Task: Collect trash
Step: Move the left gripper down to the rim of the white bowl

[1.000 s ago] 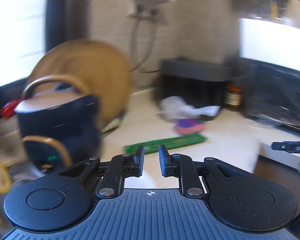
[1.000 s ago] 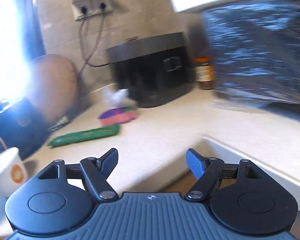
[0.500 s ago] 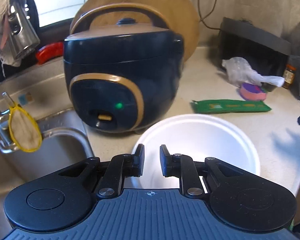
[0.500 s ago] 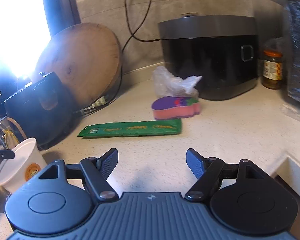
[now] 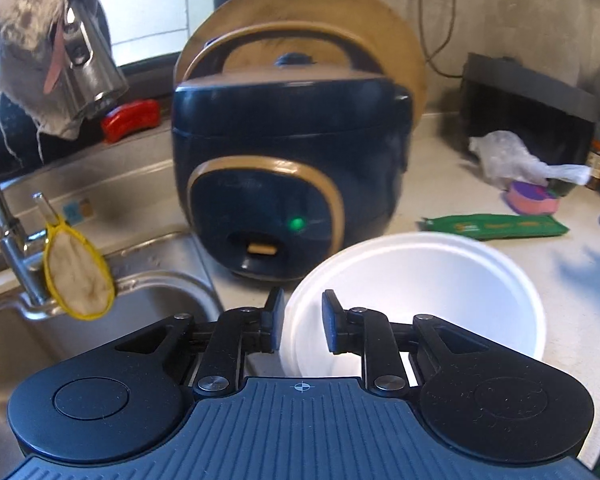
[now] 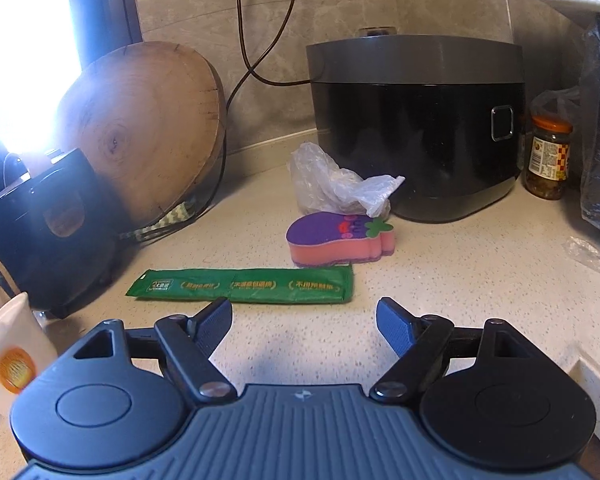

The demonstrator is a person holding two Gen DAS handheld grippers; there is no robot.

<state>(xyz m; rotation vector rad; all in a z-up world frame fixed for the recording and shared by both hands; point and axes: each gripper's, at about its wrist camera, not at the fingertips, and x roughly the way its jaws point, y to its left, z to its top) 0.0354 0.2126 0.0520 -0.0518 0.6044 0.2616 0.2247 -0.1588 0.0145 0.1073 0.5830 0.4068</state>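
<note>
L gripper jaws opening; R gripper opening, spread wide.

Left gripper jaws opening, straddling near rim of white cup; pads not pressing it. Dark blue rice cooker just beyond. Sink to left. Green wrapper far right on counter.

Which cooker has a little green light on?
The dark blue cooker with gold trim, by the sink. The black cooker in the corner shows no light.
</note>
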